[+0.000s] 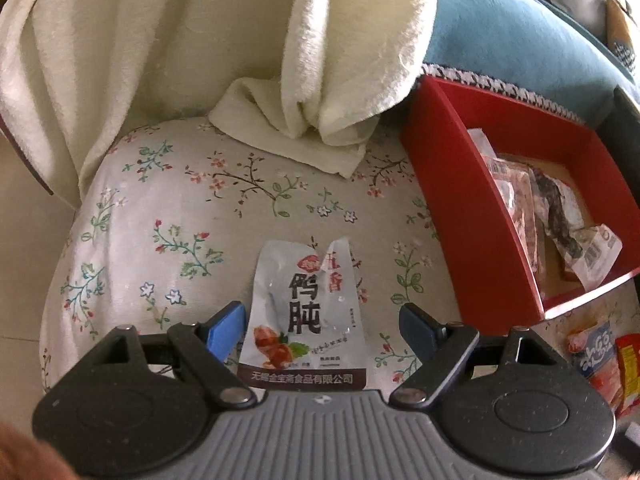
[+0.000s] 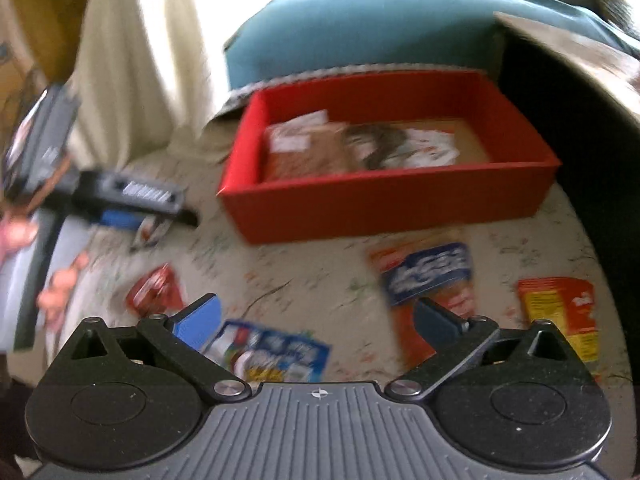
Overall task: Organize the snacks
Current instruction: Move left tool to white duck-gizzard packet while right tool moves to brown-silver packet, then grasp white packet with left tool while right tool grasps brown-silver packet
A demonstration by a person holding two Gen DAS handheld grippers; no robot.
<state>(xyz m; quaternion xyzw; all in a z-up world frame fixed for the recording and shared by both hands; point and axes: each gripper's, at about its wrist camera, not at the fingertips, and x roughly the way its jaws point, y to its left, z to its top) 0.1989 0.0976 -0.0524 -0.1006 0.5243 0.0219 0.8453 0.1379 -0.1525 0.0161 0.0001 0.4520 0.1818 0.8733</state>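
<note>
Left hand-held gripper [image 1: 322, 322], wide open, seemingly straddles white snack packet [image 1: 306, 312].

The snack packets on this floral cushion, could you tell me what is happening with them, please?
A person is sorting snacks into the red box, which already holds a few packets. The left tool is open, its fingers either side of a white packet lying on the floral cushion, not yet gripped. The right tool is open and empty above other loose packets, among them a blue and orange packet and a yellow packet.
</note>
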